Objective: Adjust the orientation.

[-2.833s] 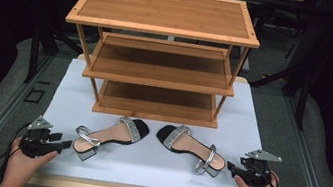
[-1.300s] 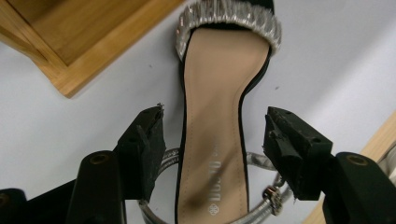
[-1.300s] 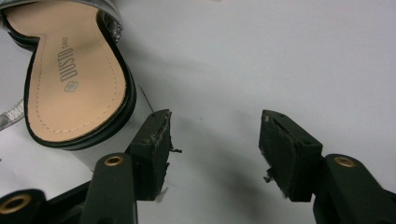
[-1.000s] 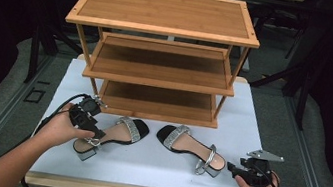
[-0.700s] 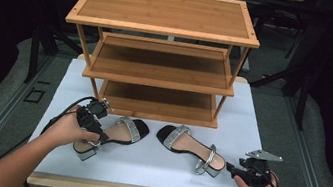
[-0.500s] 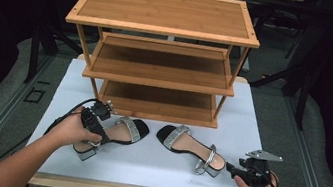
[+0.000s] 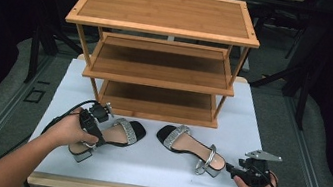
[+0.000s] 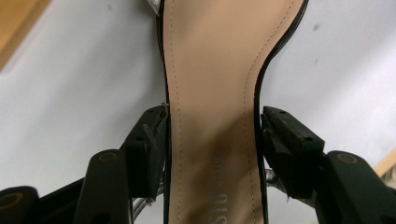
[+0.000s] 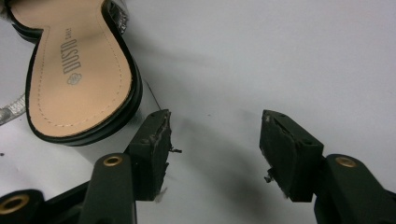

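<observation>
Since a few seconds back our left gripper has come off the bench edge to straddle the left sandal's waist, fingers wide and not yet clamped, so next we squeeze and lift toward the shoe rack, right gripper idling open beside the right sandal.

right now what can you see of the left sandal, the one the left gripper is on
The left sandal is a black-edged open sandal with a tan insole, a sparkly silver toe strap, a silver ankle strap and a silvery block heel. It lies upright on the white table top, toe toward the wooden rack, heel toward the person. The left gripper straddles its narrow waist, jaws open at either edge; whether they touch it is unclear. Faint grey print shows on the insole.
</observation>
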